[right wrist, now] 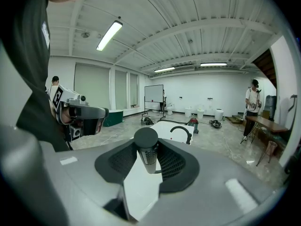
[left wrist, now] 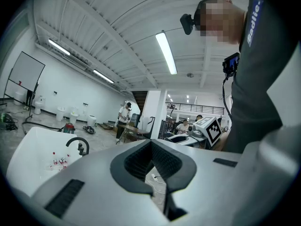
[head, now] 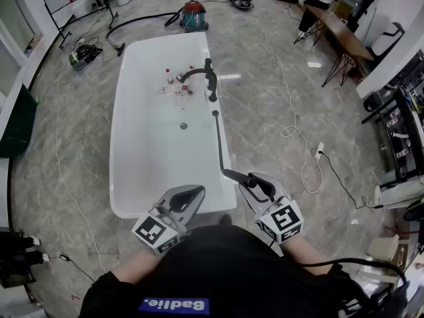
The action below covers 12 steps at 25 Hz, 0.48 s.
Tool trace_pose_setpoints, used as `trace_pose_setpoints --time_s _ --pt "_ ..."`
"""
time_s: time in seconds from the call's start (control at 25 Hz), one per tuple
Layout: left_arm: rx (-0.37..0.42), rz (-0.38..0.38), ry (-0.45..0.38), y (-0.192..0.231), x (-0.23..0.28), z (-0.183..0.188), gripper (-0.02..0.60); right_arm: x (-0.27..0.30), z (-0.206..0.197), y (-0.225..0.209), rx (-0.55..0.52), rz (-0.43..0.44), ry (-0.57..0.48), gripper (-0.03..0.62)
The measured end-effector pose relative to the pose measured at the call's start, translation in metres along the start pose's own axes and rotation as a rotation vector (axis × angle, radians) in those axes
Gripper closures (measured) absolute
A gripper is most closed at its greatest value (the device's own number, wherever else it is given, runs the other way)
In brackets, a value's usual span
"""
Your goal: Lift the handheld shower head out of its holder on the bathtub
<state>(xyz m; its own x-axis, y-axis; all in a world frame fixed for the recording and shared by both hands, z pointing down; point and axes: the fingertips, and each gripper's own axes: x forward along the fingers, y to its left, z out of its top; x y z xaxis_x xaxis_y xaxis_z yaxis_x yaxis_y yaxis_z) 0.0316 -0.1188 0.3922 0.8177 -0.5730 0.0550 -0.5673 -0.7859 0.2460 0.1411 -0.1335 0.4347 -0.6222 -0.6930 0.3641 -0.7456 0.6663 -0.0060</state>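
The black handheld shower head (head: 237, 175) is out over the tub's near right corner, with my right gripper (head: 256, 184) shut on its handle. Its black hose (head: 218, 141) runs back along the rim to the holder (head: 215, 113) on the white bathtub (head: 124, 131). In the right gripper view the round head and ribbed handle (right wrist: 147, 149) stand upright between the pads of my right gripper (right wrist: 148, 160). My left gripper (head: 191, 195) hovers at the tub's near edge, shut and holding nothing. In the left gripper view its jaws (left wrist: 153, 163) meet at the tips.
A black curved faucet (head: 205, 77) stands on the tub's right rim. Small bottles (head: 173, 85) lie inside the tub near a drain (head: 183, 125). A vacuum cleaner (head: 193, 15) sits beyond the tub. A white cable (head: 291, 131) and plug strip (head: 319, 150) lie on the floor to the right.
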Motion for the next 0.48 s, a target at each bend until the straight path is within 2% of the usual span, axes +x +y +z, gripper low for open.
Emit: trace_pose_setpoints --time_s 0.48 --pt "-0.011 0.0 -0.012 0.009 -0.0013 -0.0031 0.591 0.0085 0.0012 0.0007 0.003 0.006 0.003 0.462"
